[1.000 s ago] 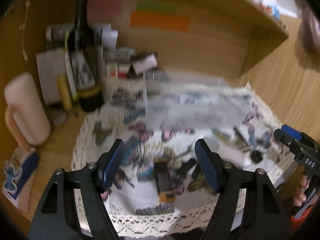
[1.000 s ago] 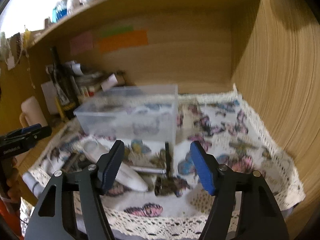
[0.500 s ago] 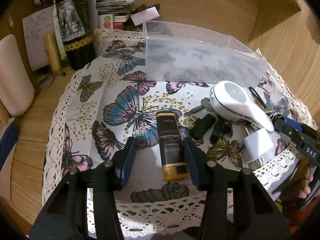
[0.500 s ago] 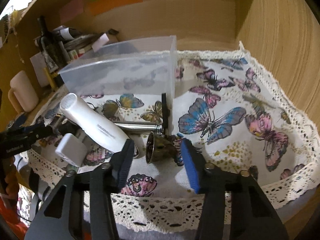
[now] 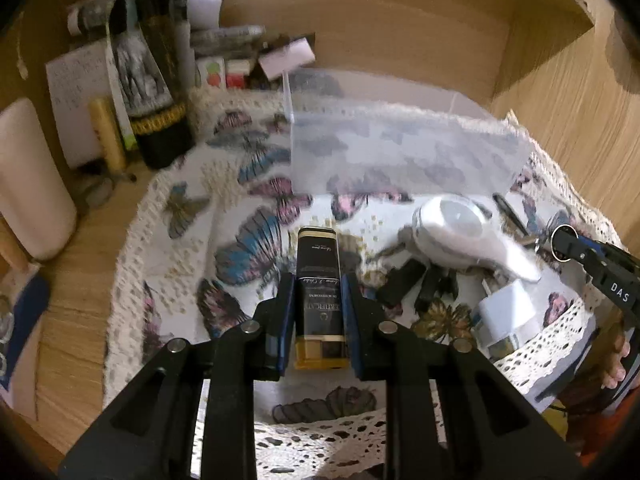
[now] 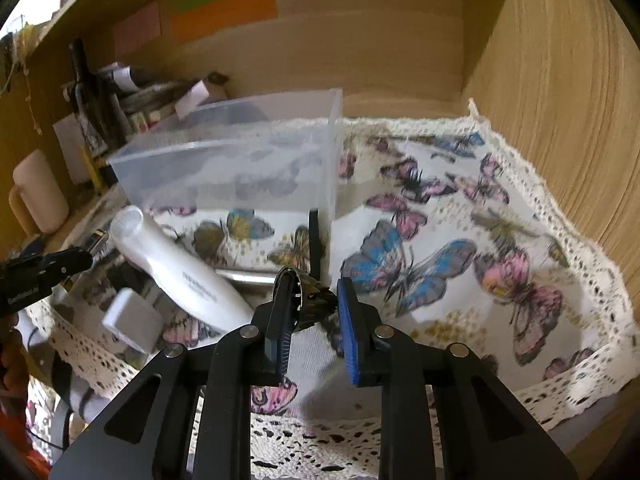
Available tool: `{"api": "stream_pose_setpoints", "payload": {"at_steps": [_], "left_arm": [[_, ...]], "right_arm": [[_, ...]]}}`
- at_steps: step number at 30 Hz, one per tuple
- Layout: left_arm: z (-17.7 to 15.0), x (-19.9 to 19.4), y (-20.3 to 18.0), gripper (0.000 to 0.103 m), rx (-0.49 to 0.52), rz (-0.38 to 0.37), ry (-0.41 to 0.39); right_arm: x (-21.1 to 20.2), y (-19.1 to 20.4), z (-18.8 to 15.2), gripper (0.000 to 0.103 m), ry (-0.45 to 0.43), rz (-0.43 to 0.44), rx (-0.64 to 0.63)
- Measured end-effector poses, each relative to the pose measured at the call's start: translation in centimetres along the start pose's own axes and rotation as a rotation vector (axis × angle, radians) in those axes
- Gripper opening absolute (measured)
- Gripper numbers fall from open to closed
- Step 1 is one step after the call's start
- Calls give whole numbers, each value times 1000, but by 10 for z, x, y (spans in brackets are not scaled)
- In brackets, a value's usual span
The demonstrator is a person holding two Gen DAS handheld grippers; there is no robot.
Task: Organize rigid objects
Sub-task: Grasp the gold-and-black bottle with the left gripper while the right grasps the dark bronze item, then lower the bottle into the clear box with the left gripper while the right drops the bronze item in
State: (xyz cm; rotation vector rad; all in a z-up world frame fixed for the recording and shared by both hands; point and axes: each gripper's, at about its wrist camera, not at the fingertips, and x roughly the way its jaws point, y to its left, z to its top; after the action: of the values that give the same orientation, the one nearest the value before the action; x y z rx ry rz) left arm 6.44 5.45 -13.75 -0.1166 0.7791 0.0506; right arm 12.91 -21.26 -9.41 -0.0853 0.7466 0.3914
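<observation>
Half a second ago both sets of fingers stood apart over their targets; now they have closed in. The left gripper [image 5: 318, 312] is clamped on the black and gold lighter [image 5: 319, 296], lower centre of its view, gripped across the narrow sides, probably so it lifts level. The right gripper [image 6: 314, 322] has its fingers drawn in around a dark metal cup [image 6: 306, 294], centre of its view; the left finger touches it, but whether the right one does I cannot tell. The clear plastic box [image 6: 240, 168] waits behind on the butterfly cloth [image 6: 460, 248], apparently empty and the likely place for everything. The white handheld device [image 5: 460, 232] covers part of the small dark items beside it, blurred beyond naming.
</observation>
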Motion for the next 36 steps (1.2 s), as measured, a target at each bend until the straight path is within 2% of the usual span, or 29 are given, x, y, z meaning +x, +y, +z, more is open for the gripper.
{"api": "stream_pose_setpoints", "payload": {"at_steps": [10, 18, 22, 26, 31, 36], "left_arm": [[54, -46, 2, 23, -7, -7, -180], [98, -47, -2, 23, -3, -27, -232], [118, -35, -1, 23, -6, -43, -220], [135, -16, -2, 23, -4, -52, -190], [149, 24, -3, 23, -1, -85, -99], [149, 68, -9, 23, 29, -117, 29]], "right_arm": [[-29, 6, 49, 19, -159, -10, -43], [-33, 16, 97, 19, -252, 13, -81], [-23, 22, 120, 20, -262, 26, -94], [-1, 26, 137, 20, -234, 35, -95], [39, 28, 148, 20, -152, 44, -108], [78, 30, 149, 20, -65, 47, -135]]}}
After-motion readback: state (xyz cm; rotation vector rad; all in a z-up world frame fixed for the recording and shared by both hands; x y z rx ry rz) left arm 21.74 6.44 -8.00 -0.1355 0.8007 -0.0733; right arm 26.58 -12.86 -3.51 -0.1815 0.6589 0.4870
